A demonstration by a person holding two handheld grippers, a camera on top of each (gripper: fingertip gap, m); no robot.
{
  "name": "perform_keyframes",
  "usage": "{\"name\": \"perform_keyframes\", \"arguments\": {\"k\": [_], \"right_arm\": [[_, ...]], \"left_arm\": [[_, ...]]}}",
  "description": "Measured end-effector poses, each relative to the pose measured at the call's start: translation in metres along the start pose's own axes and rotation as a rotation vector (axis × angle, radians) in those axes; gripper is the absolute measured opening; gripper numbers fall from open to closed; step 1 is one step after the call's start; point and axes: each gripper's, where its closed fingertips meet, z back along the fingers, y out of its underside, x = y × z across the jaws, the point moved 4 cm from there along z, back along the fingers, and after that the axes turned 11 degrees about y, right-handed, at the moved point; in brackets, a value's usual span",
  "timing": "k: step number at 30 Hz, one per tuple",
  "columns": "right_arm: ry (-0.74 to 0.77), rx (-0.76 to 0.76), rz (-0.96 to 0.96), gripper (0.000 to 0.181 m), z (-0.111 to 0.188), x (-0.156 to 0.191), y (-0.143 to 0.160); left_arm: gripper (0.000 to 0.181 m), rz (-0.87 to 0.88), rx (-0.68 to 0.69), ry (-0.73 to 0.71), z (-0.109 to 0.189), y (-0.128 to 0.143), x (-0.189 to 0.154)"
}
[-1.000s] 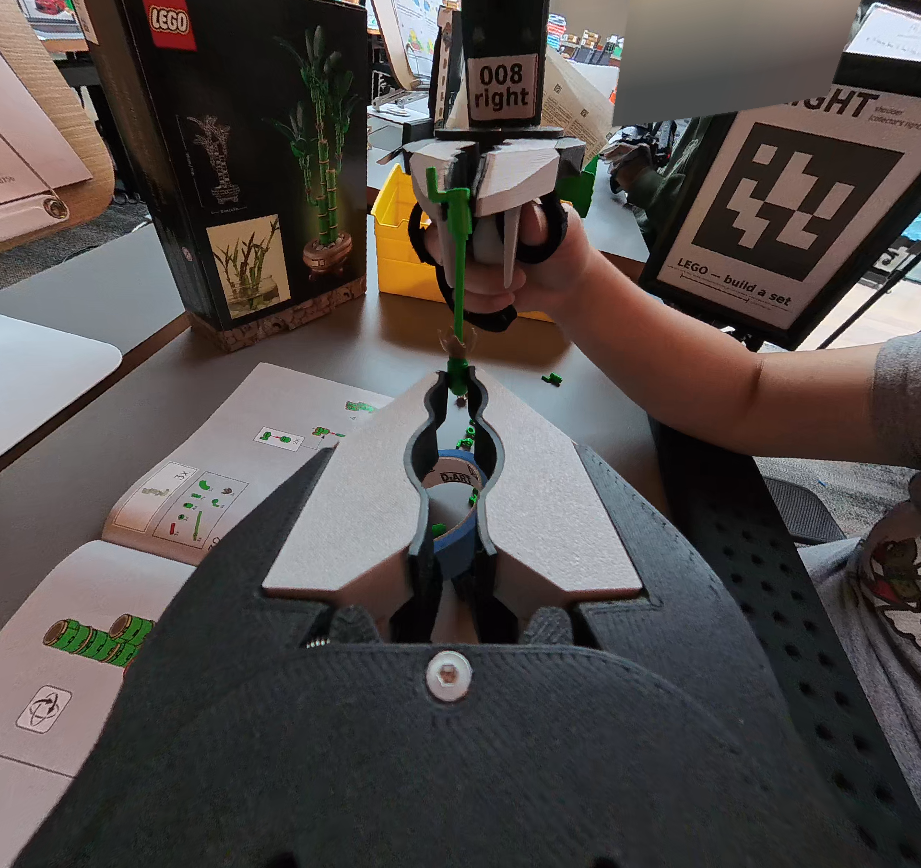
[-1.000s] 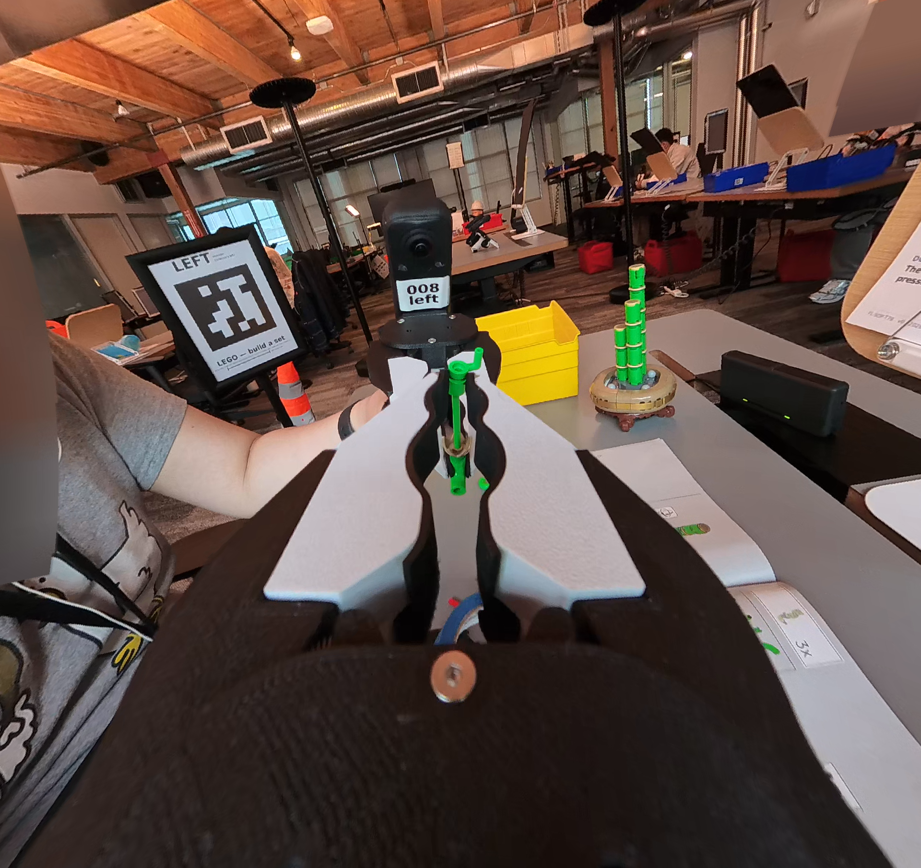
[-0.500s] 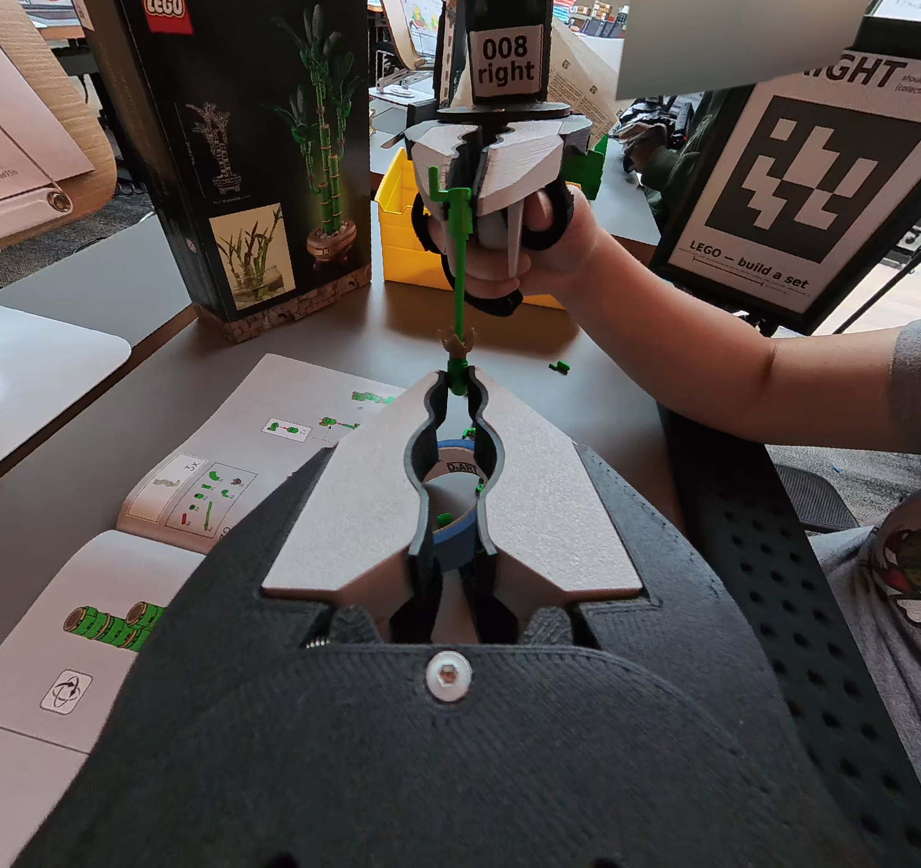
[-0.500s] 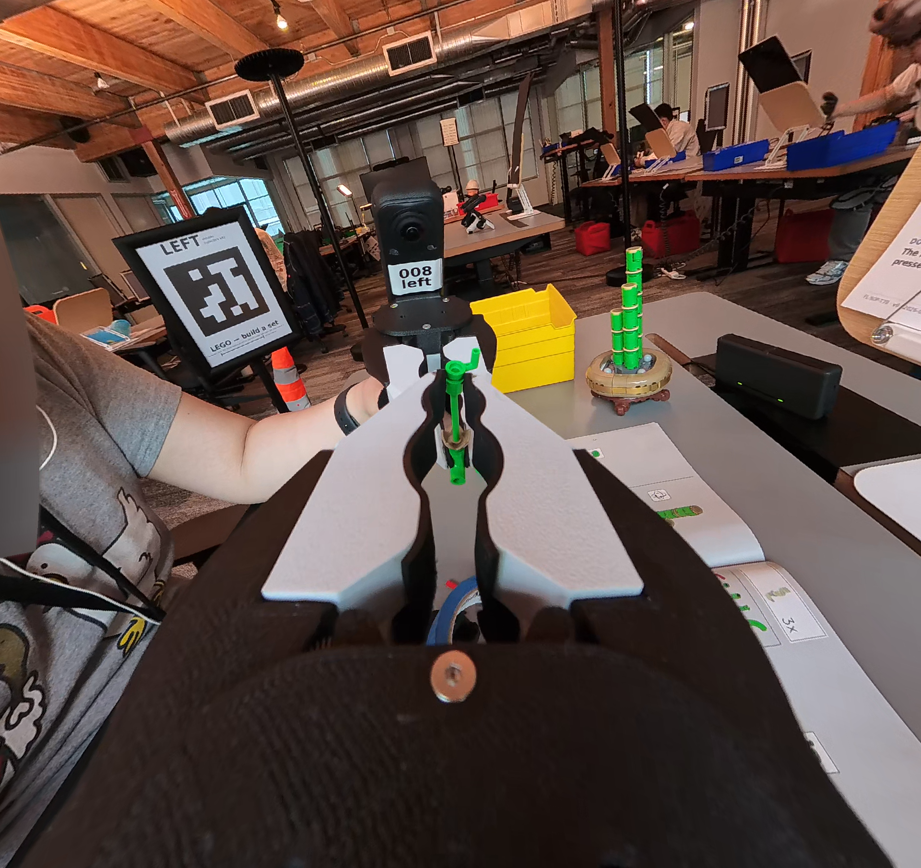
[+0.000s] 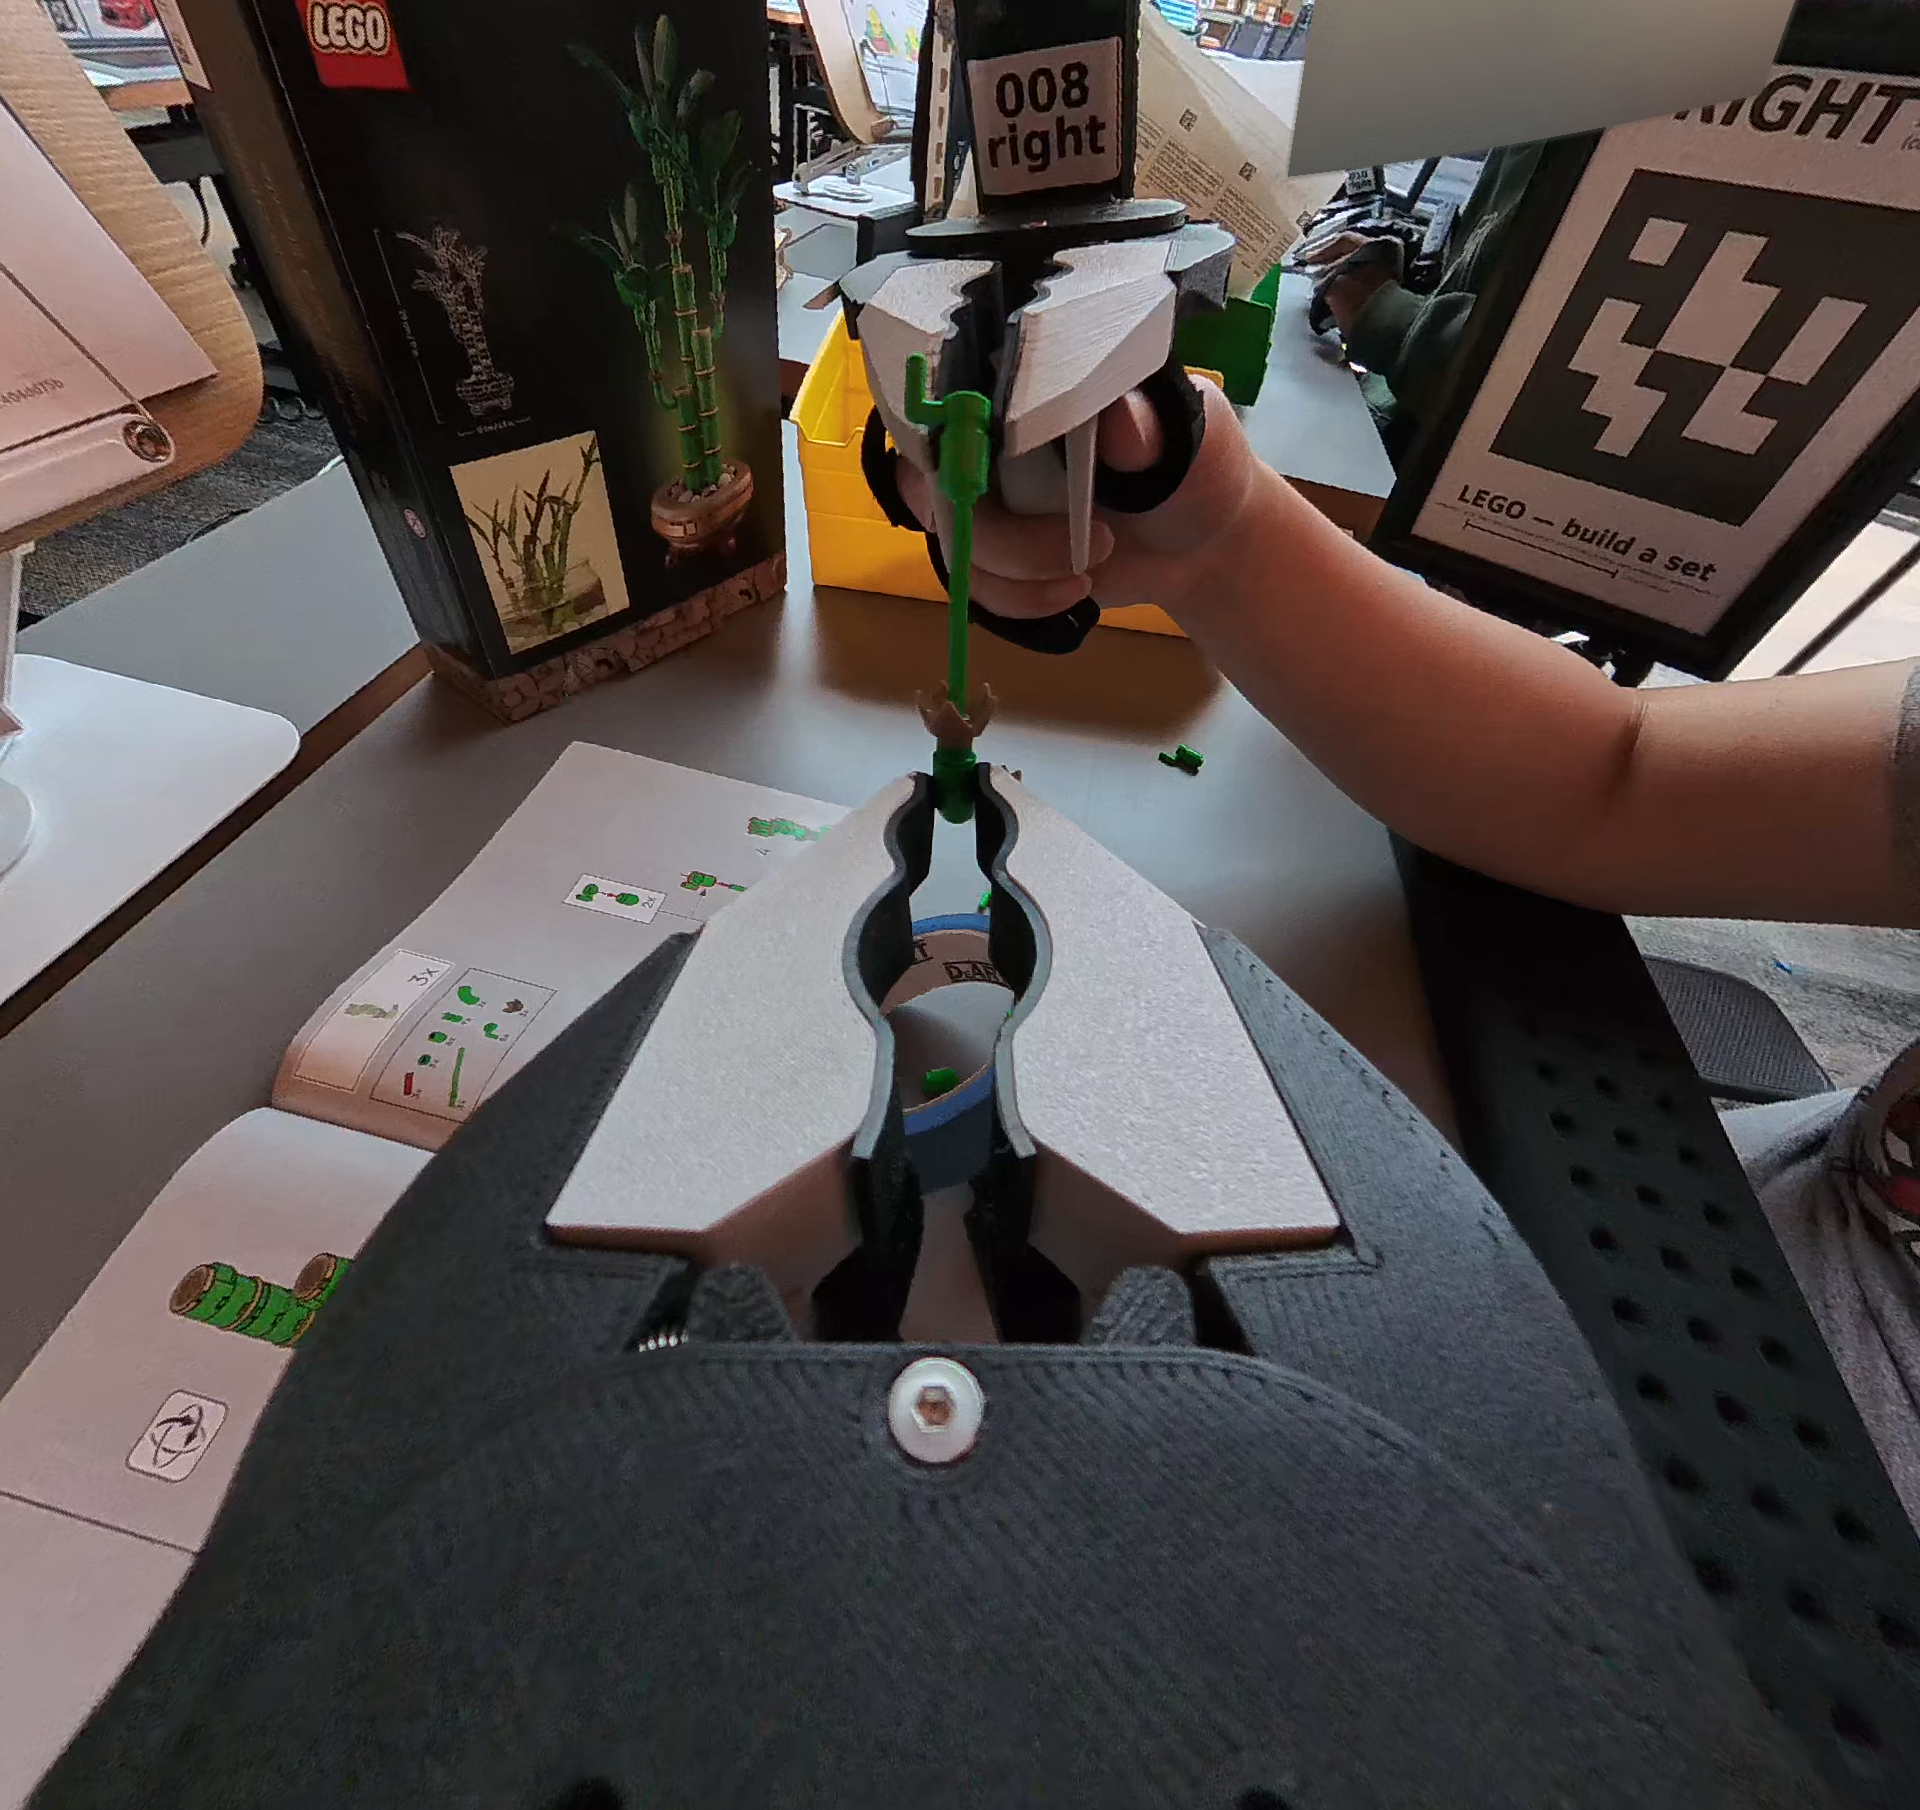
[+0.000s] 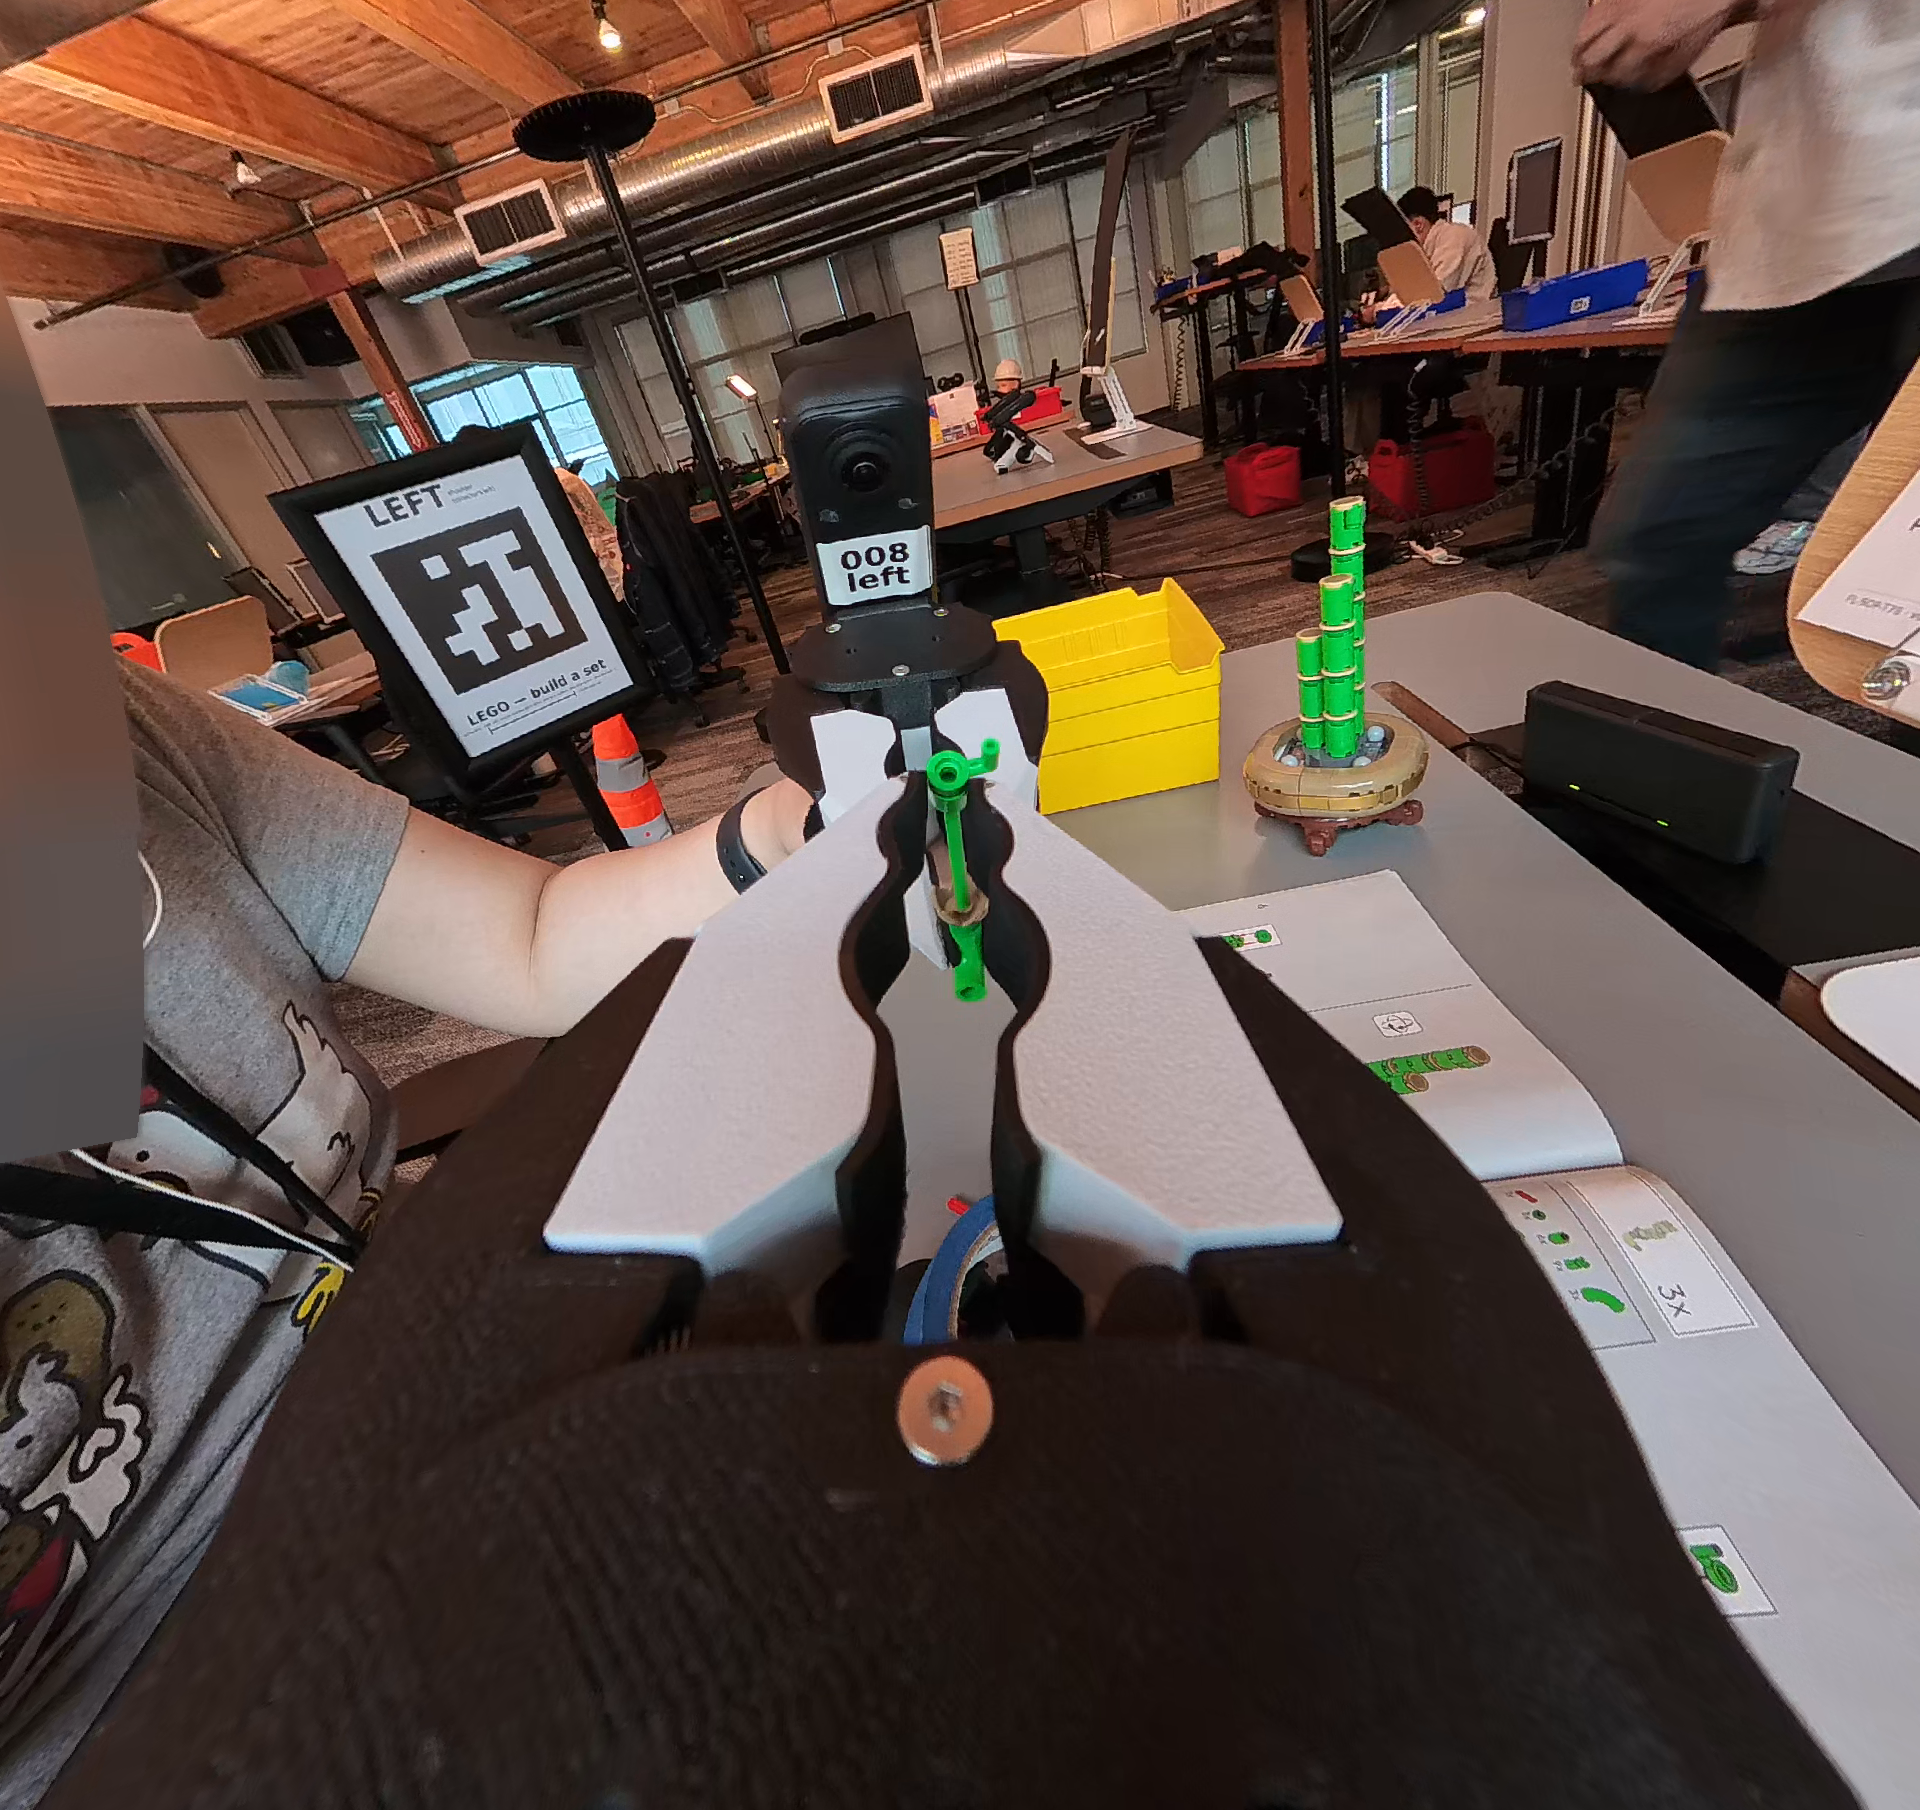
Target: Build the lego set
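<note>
A thin green stem (image 5: 961,565) with a small tan leaf piece (image 5: 954,711) on it is held between both grippers above the table. My left gripper (image 5: 954,786) is shut on the stem's lower end. My right gripper (image 6: 951,810) is shut on the upper part, just under the green connector at its top (image 6: 951,771). In the left wrist view the right gripper (image 5: 971,425) faces me with a hand on it. In the right wrist view the left gripper (image 6: 961,950) is just beyond my tips. The part-built bamboo model (image 6: 1335,711) stands in its tan pot at the back right.
An open instruction booklet (image 5: 468,981) lies on the grey table. A blue tape roll (image 5: 951,939) with small green pieces lies under the grippers. The set's box (image 5: 499,306), a yellow bin (image 6: 1122,700), a black device (image 6: 1652,784) and a loose green piece (image 5: 1181,758) are around. A person stands far right. Left tips to right tips: about 6 cm.
Both grippers keep their hold on the stem and have shifted only slightly. The stem leans a little more in the right wrist view. A person has come into view at the far right.
</note>
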Motion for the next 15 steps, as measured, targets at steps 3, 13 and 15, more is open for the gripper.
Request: {"name": "perform_keyframes", "arguments": {"k": [3,13,15], "right_arm": [[-0.003,0.001,-0.002,0.005,-0.001,0.001,0.000],[0.016,0.096,0.051,0.004,0.000,0.002,0.011],[0.025,0.119,0.068,0.004,0.000,0.000,0.014]], "left_arm": [[0.006,-0.007,0.006,-0.004,-0.001,0.001,0.000],[0.006,-0.037,0.093,-0.023,-0.009,0.009,0.000],[0.005,-0.031,0.085,-0.020,-0.009,0.009,0.000]]}}
